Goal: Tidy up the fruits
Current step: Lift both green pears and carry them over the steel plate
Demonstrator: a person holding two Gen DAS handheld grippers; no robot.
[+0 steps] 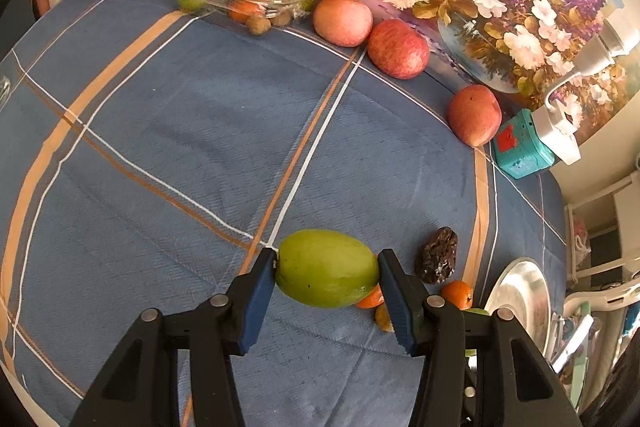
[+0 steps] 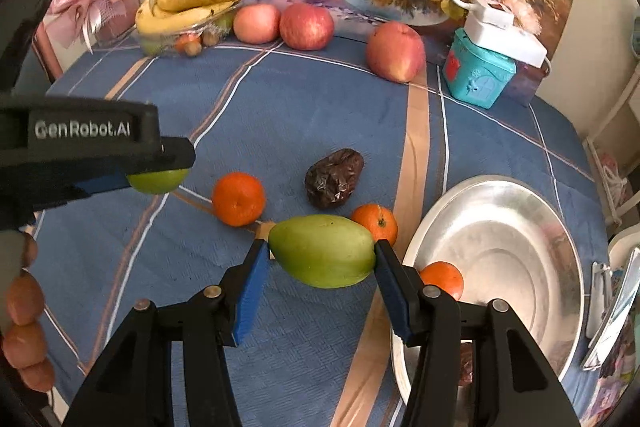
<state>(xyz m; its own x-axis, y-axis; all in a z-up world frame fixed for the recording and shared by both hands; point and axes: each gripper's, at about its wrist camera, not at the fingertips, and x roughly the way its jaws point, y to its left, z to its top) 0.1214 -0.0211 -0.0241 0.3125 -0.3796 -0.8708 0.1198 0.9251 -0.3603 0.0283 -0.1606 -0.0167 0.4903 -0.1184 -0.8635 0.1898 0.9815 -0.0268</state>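
Both grippers, left (image 1: 327, 267) and right (image 2: 322, 257), each clamped part-open on a green mango (image 1: 326, 267) (image 2: 322, 255) above the blue cloth; perhaps one orange (image 2: 442, 279) in the silver bowl (image 2: 520, 227) at near right, two oranges, date (image 2: 334, 178), apples still out.

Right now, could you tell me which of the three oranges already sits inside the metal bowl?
The orange beside the right tool, resting against the metal bowl's near-left inner wall; the other two lie on the blue cloth.
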